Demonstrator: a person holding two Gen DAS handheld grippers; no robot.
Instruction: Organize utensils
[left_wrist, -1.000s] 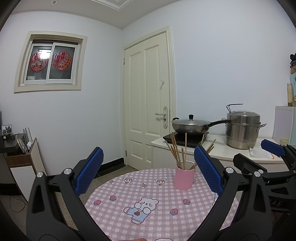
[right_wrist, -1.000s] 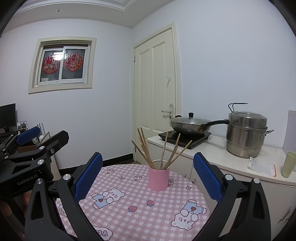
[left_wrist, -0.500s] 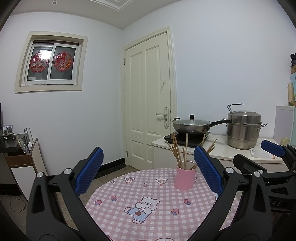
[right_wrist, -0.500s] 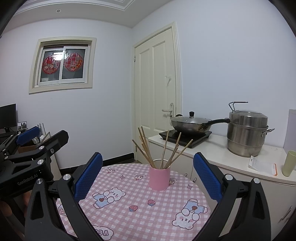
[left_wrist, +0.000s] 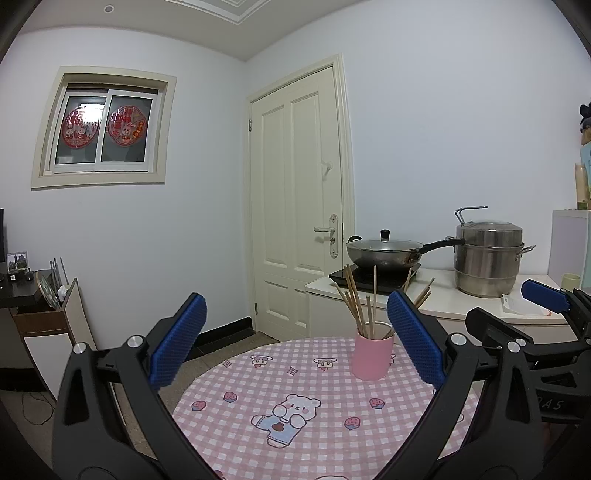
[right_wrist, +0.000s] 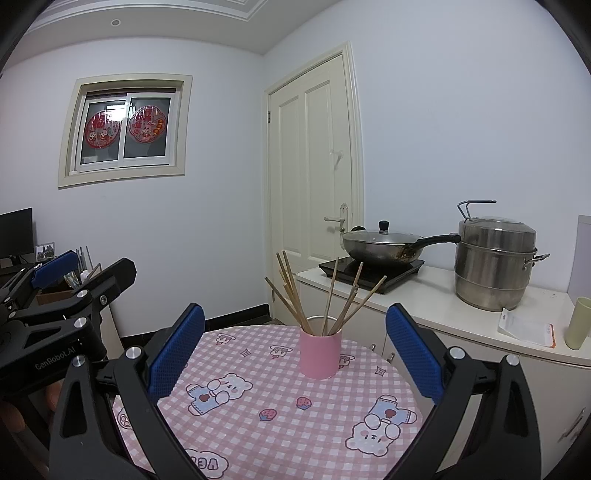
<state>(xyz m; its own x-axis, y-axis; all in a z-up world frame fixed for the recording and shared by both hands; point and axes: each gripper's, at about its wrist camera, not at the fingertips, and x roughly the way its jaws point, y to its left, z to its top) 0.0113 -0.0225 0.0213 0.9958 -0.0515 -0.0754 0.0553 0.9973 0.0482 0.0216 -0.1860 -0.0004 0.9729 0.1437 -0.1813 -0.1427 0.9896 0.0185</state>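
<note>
Pink cup (right_wrist: 320, 353) of chopsticks (right_wrist: 325, 301) (upright)

Both tools look alike: the left gripper (left_wrist: 295, 341) and the right gripper (right_wrist: 295, 343) are matte black plastic frames with triangular cut-outs and round silver screws along the arms. Each ends in two fingers (left_wrist: 180, 343) faced with dimpled blue pads. At the left edge of the right wrist frame, white "GenRobot.AI" lettering runs along the left gripper's black body.

Chopsticks (right_wrist: 325, 299) in pink cup (right_wrist: 320, 352)
</note>
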